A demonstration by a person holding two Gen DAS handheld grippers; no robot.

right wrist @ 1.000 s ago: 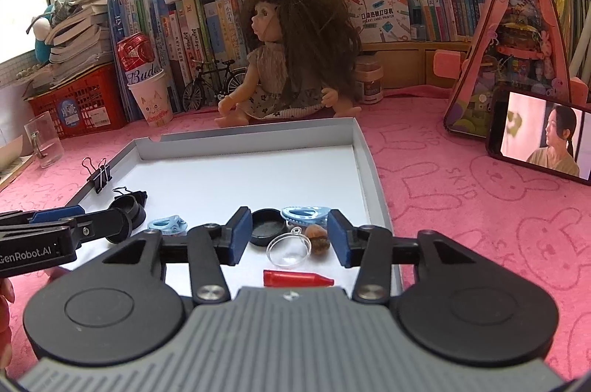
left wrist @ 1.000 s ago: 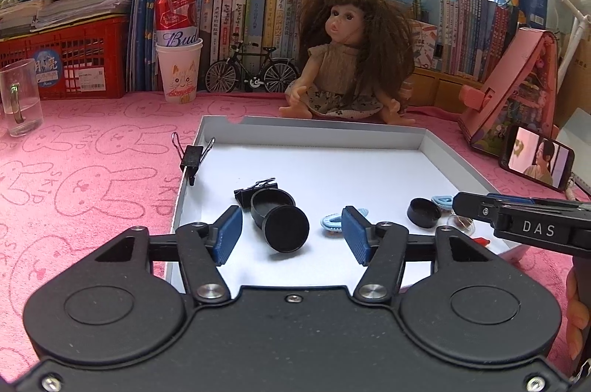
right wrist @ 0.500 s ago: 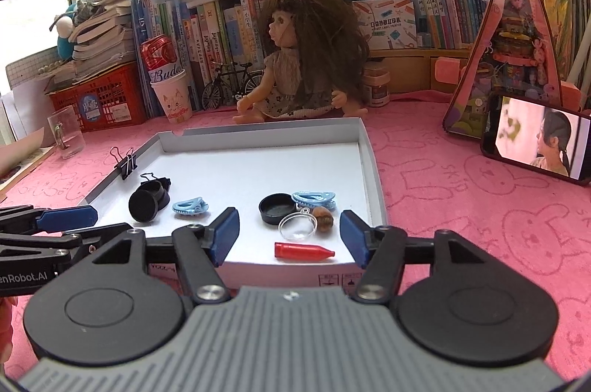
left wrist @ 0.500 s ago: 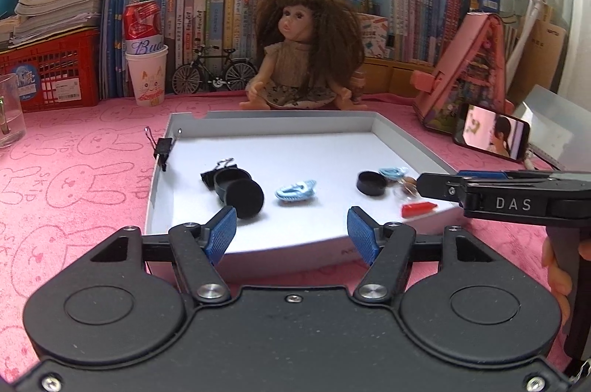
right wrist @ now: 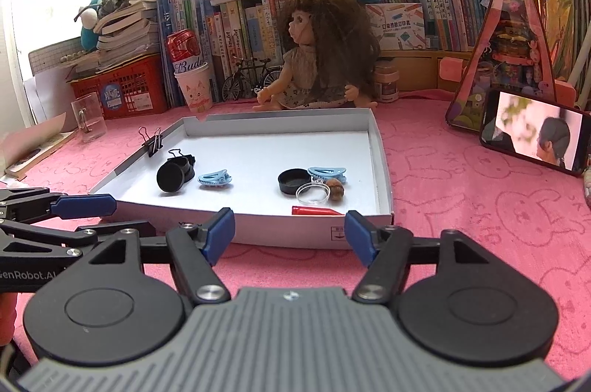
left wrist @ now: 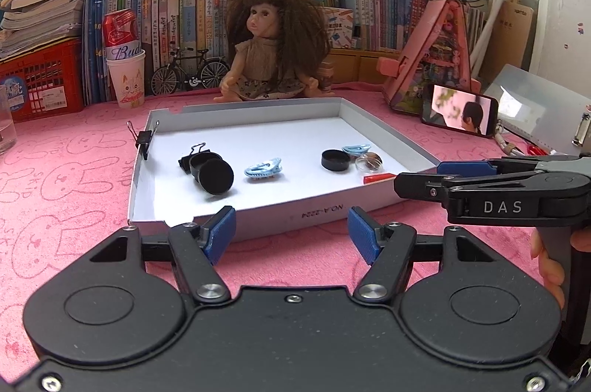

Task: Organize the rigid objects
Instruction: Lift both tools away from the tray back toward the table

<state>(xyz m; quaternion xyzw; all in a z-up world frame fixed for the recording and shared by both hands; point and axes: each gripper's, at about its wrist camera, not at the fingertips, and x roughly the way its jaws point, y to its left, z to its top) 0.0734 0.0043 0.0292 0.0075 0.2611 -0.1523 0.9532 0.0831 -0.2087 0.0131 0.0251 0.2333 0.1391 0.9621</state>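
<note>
Both tools have drawn back from the tray since the earlier frames: a second ago their blue pads hung over the white tray floor, and now they sit over pink cloth in front of its near wall. The left tool (left wrist: 291,235) has its jaws apart with nothing between them. The right tool (right wrist: 289,233) has just been opening further; its jaws stand wide and empty too.

Just beyond them lies the tray (left wrist: 258,213) on the table (right wrist: 461,207). Inside, toward its left, a black lid (left wrist: 216,176) leans on edge against a black cup (left wrist: 201,160), with a binder clip (left wrist: 186,158) touching behind. A blue hair clip (left wrist: 263,168) lies near the middle. Toward the right, a black cap (right wrist: 293,181), a second blue clip (right wrist: 327,173), a clear dome (right wrist: 313,193) and a brown nut (right wrist: 336,189) cluster together, and a red piece (right wrist: 316,211) lies by the near wall. Another binder clip (right wrist: 152,141) grips the left wall.

Behind the tray sits a doll (left wrist: 273,52); a phone (right wrist: 535,143) leans at the right.
</note>
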